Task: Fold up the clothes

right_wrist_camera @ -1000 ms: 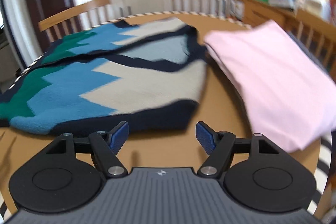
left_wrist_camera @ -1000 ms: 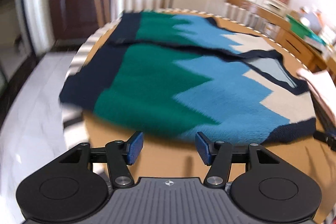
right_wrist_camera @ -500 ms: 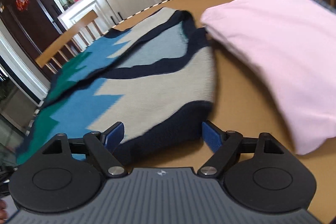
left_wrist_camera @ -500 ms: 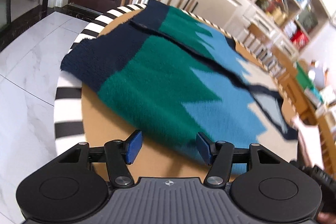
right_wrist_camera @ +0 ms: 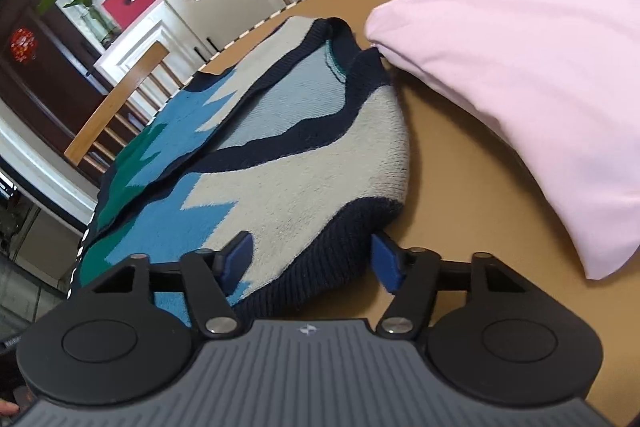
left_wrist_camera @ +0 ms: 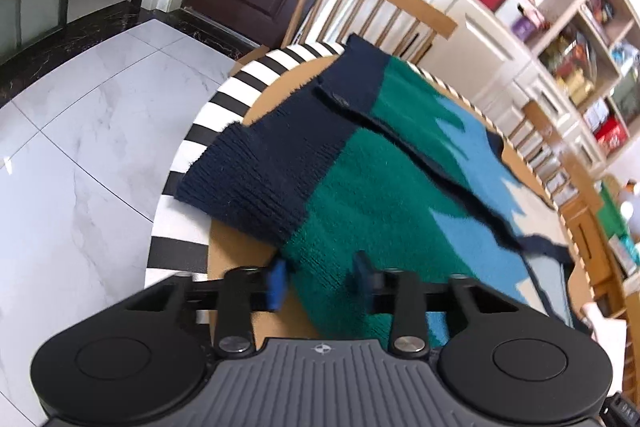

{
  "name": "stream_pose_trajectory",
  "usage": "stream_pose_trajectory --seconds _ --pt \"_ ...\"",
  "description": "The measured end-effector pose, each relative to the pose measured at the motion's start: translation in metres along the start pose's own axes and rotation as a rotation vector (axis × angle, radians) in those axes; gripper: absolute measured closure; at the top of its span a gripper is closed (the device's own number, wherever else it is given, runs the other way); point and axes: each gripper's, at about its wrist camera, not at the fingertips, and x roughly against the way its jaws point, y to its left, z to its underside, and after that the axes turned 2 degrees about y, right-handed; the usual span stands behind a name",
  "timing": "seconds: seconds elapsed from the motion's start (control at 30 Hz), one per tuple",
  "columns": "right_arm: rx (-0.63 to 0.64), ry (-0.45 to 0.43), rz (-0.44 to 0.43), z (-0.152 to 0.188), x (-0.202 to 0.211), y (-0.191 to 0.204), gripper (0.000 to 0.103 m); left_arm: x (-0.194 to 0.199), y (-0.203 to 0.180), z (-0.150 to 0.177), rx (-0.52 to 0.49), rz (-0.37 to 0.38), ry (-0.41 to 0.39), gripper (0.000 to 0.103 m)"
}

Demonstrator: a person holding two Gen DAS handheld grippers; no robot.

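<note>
Left wrist view: your left gripper (left_wrist_camera: 320,281) has just been closing, pads pinching the knit sweater's (left_wrist_camera: 392,187) green edge at lower centre. Right wrist view: your right gripper (right_wrist_camera: 312,259), also narrowing, straddles the sweater's (right_wrist_camera: 288,163) navy hem, beside a folded pink garment (right_wrist_camera: 520,79) at right.

A round wooden table (right_wrist_camera: 472,187) bears a knitted sweater (right_wrist_camera: 304,179) and folded pink cloth (right_wrist_camera: 528,67).
</note>
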Motion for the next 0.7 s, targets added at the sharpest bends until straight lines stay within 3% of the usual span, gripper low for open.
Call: stream_pose_trajectory --seconds 0.07,0.13,0.17,0.4,0.57,0.7 --pt "-0.009 0.0 0.013 0.0 -0.004 -0.001 0.051 -0.002 0.002 -0.002 0.017 0.009 0.015 0.078" --pt "-0.018 0.001 0.026 -0.001 -0.009 -0.001 0.072 -0.005 0.003 -0.004 0.023 0.009 0.029 0.083" --pt "-0.014 0.01 0.03 -0.002 -0.012 -0.002 0.091 -0.006 0.002 -0.006 0.016 0.005 0.038 0.087" --pt "0.048 0.036 0.026 -0.005 -0.002 0.003 0.093 0.005 -0.001 -0.007 -0.029 -0.029 0.059 0.092" --pt "0.201 0.105 0.03 -0.002 0.017 0.015 0.093 0.024 -0.011 -0.006 -0.167 -0.064 0.08 0.092" --pt "0.23 0.168 0.032 0.004 0.039 0.014 0.093 0.052 -0.009 0.007 -0.252 -0.064 0.128 0.092"
